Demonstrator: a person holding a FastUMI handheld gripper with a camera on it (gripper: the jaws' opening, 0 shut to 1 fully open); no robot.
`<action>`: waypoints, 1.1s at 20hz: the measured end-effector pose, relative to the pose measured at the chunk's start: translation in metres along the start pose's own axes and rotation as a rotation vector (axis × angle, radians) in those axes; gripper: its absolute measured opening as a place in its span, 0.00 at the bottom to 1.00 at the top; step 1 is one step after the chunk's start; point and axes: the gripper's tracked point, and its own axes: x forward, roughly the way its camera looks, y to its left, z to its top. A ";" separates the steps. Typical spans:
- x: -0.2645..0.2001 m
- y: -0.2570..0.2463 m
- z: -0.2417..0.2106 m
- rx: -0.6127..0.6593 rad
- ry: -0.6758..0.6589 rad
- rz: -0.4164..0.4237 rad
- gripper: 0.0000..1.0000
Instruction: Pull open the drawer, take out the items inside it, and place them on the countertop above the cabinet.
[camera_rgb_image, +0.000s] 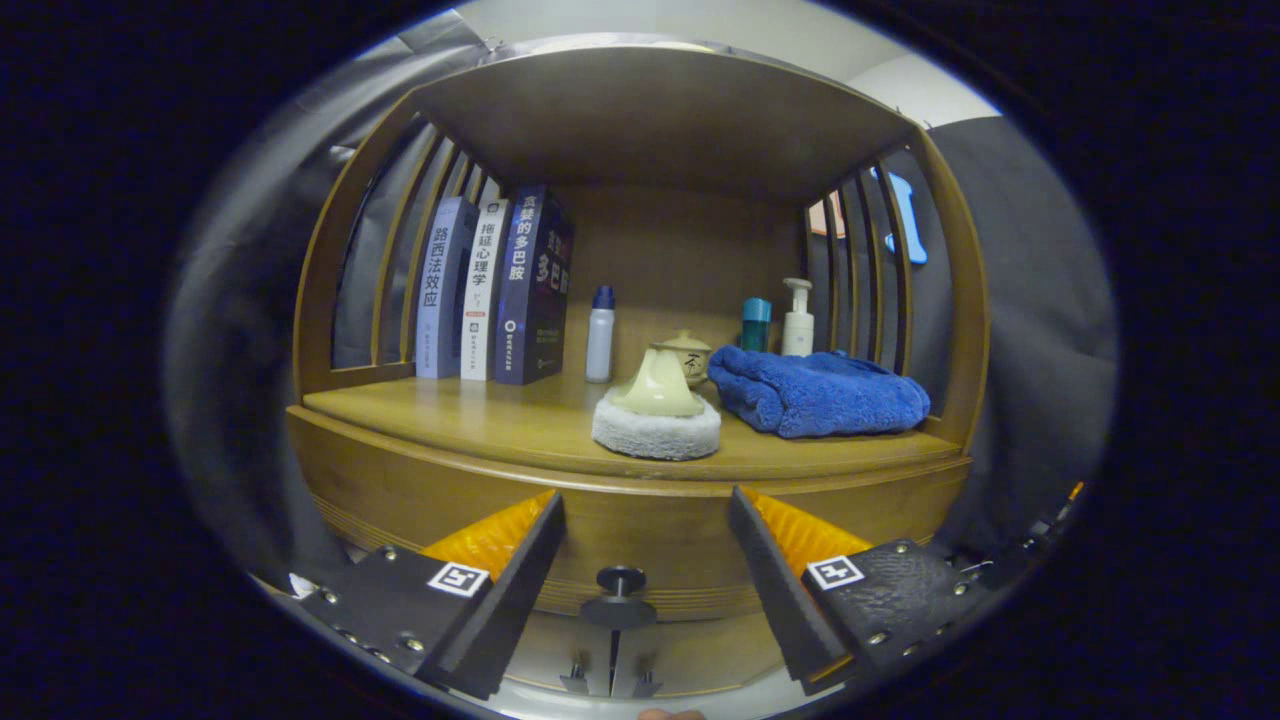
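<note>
The wooden cabinet's drawer front (660, 545) is right in front of me and looks closed. Its small dark round knob (620, 582) sits low between my two fingers, touched by neither. My gripper (645, 498) is open, with the fingertips spread wide close to the drawer front, just under the countertop edge (480, 455). What is inside the drawer is hidden. On the countertop beyond the fingers stands a round white fluffy pad with a cream handle (656, 418), and a folded blue towel (815, 392) lies to its right.
Three upright books (492, 290) stand at the back left of the countertop. A white bottle with a blue cap (600, 335), a small lidded pot (688, 355), a teal bottle (756, 324) and a pump bottle (797, 320) line the back. Slatted sides and a top board enclose the shelf.
</note>
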 end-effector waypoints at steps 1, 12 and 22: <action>0.000 0.000 -0.002 -0.004 0.004 -0.004 1.00; -0.001 0.000 0.000 -0.009 -0.010 -0.007 1.00; -0.004 -0.005 0.002 -0.025 -0.012 -0.023 1.00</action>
